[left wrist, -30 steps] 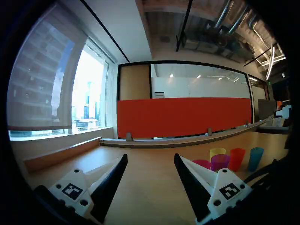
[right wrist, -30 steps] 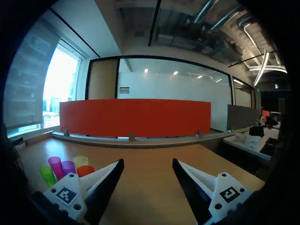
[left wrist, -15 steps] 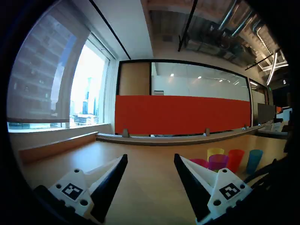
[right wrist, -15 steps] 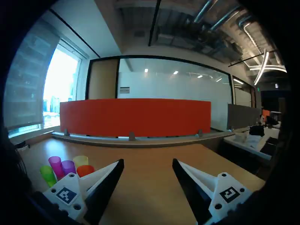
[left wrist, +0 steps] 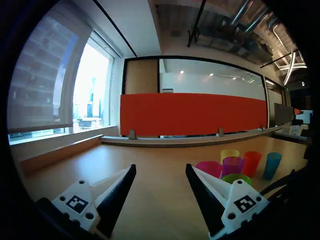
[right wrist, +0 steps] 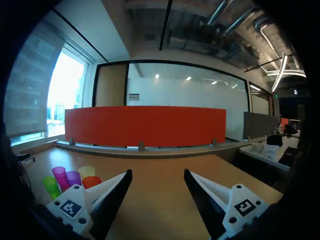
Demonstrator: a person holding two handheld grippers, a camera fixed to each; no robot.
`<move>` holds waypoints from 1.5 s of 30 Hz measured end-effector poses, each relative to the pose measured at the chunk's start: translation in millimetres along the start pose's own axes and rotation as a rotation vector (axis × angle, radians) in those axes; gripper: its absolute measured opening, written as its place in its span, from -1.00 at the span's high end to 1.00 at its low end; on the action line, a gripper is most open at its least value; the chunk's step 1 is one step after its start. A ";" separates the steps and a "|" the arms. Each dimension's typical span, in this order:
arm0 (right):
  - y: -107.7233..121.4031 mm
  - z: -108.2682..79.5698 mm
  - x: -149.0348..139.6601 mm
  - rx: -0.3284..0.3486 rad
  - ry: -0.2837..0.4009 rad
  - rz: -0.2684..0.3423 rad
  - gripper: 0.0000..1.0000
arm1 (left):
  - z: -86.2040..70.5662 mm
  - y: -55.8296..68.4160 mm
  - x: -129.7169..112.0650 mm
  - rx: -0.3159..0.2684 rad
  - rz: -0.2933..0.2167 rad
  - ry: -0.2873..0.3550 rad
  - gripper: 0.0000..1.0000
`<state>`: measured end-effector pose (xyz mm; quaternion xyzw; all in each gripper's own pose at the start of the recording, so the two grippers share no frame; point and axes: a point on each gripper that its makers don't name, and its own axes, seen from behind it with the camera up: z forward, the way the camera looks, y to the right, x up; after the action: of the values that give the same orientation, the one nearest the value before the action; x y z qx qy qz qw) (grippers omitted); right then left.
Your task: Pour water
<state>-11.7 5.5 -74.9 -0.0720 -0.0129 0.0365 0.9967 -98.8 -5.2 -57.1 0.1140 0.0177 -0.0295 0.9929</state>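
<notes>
The left gripper (left wrist: 160, 166), a white body with two black tapered fingers (left wrist: 119, 192), stands wide open and holds nothing; its fingers hang apart above the light wooden tabletop (left wrist: 160, 154). In the left gripper view, translucent plastic cups stand upright in a cluster on the tabletop, just beyond the right-hand finger. The green cup (left wrist: 237, 178) is nearest and partly hidden behind the finger mount. The pink cup (left wrist: 209, 168) and the purple cup (left wrist: 233, 165) come next, then the yellow cup (left wrist: 229, 153) and the orange-red cup (left wrist: 252, 162). The blue cup (left wrist: 272, 165) stands slightly apart at the right end. The right gripper (right wrist: 157, 171) has the same build and is likewise wide open and empty above the tabletop (right wrist: 160, 168). In the right gripper view the cluster lies beside the left-hand finger: green cup (right wrist: 50, 186) outermost, then pink cup (right wrist: 60, 176), purple cup (right wrist: 73, 177) and yellow cup (right wrist: 86, 171). The orange-red cup (right wrist: 91, 182) is partly covered by the finger mount. Whether any cup holds water cannot be told. Neither gripper touches a cup. At the far edge of the tabletop stands a long orange partition panel (left wrist: 192, 114) on small feet, with a glass wall (left wrist: 212, 82) behind it. A bright tall window (left wrist: 91, 94) lies to the left, and exposed ceiling pipes (left wrist: 240, 18) run overhead.
</notes>
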 end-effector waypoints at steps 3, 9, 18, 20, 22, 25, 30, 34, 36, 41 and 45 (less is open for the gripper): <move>0.3 -1.6 2.0 0.006 0.007 -0.003 -1.00 | 0.4 -0.4 0.2 0.001 -0.001 0.000 -0.83; 2.1 -5.9 7.6 0.013 0.027 -0.007 -1.00 | 1.4 1.1 -1.1 -0.010 -0.001 -0.001 -0.83; 17.6 -3.9 5.5 -0.014 0.038 -0.049 -1.00 | 2.3 4.0 -2.1 -0.024 0.001 -0.001 -0.84; 19.2 -2.5 6.5 -0.018 0.054 -0.060 -1.00 | 2.3 3.8 -2.1 -0.024 0.000 -0.001 -0.84; 20.1 -1.1 6.1 -0.019 0.070 -0.067 -1.00 | 2.2 3.8 -2.0 -0.024 0.001 -0.001 -0.84; 19.8 1.5 2.9 -0.014 0.088 -0.066 -1.00 | 2.2 3.8 -1.7 -0.023 0.001 -0.001 -0.84; 19.0 8.3 0.1 0.000 0.119 -0.049 -1.00 | 2.5 4.1 -1.8 -0.024 0.001 -0.001 -0.84; 17.3 12.3 -3.1 0.013 0.139 -0.038 -1.00 | 2.7 4.2 -2.0 -0.023 0.002 -0.001 -0.85; 15.6 14.4 -7.2 0.024 0.142 -0.035 -1.00 | 2.8 4.1 -2.2 -0.023 0.001 -0.001 -0.85; 11.4 22.1 -26.3 0.039 0.116 -0.011 -1.00 | 2.8 3.9 -2.1 -0.023 0.002 -0.001 -0.85; 9.1 28.9 -39.7 0.045 0.100 0.000 -1.00 | 3.2 3.7 -2.3 -0.023 0.002 -0.001 -0.84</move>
<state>-52.8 15.6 -48.4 -0.0514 0.0377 0.0331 0.9974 -100.7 -2.1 -53.1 0.1023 0.0175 -0.0285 0.9942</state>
